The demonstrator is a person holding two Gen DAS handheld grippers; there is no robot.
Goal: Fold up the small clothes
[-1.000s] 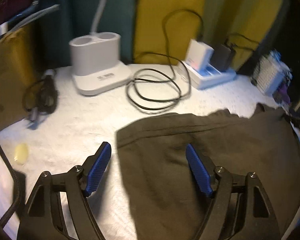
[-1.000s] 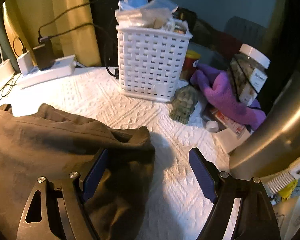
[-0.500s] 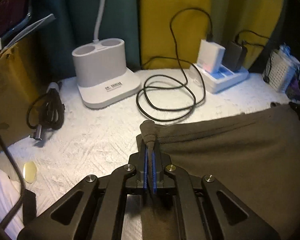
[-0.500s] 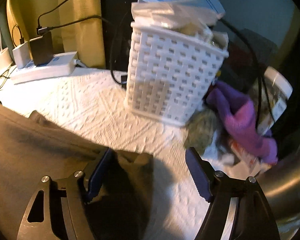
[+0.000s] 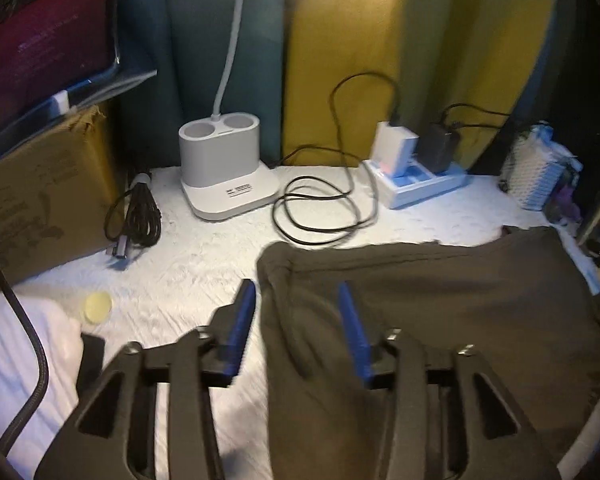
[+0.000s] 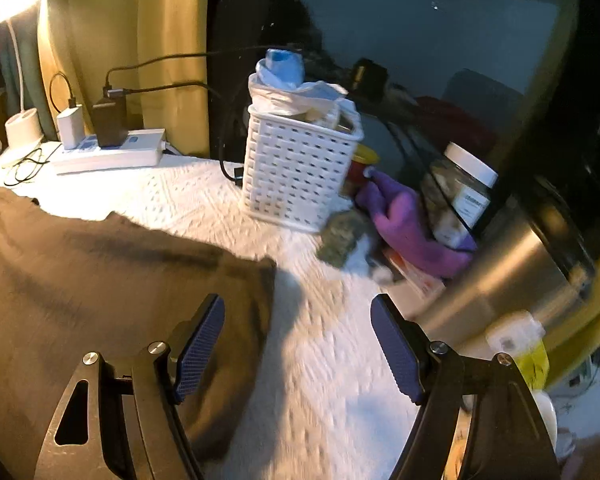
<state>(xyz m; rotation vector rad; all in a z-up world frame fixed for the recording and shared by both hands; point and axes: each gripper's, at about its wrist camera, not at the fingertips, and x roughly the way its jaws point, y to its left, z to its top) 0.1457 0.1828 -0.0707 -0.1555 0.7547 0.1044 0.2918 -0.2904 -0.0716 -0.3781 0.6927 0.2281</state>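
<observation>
A dark olive-brown garment (image 5: 440, 320) lies spread on the white textured table cover (image 5: 204, 264). In the left wrist view my left gripper (image 5: 296, 286) hovers over the garment's left edge. Its jaws are opening, the cloth lies below them, and the blue pads (image 5: 242, 320) do not press on it. In the right wrist view my right gripper (image 6: 298, 300) stands open over the garment's (image 6: 80, 280) right edge. One of its fingers (image 6: 200, 348) is above the cloth and the other is above the bare cover. Nothing is held.
At the back stand a white lamp base (image 5: 224, 168), a looped black cable (image 5: 320, 216) and a power strip (image 5: 416, 184). A cardboard box (image 5: 40, 208) is at the left. At the right are a white basket (image 6: 300, 176), a purple cloth (image 6: 412, 228) and a jar (image 6: 460, 196).
Half a second ago my left gripper was shut on the garment's left corner; now it has let go and the corner lies flat. Both grippers have drawn back and risen; the right stayed open.
</observation>
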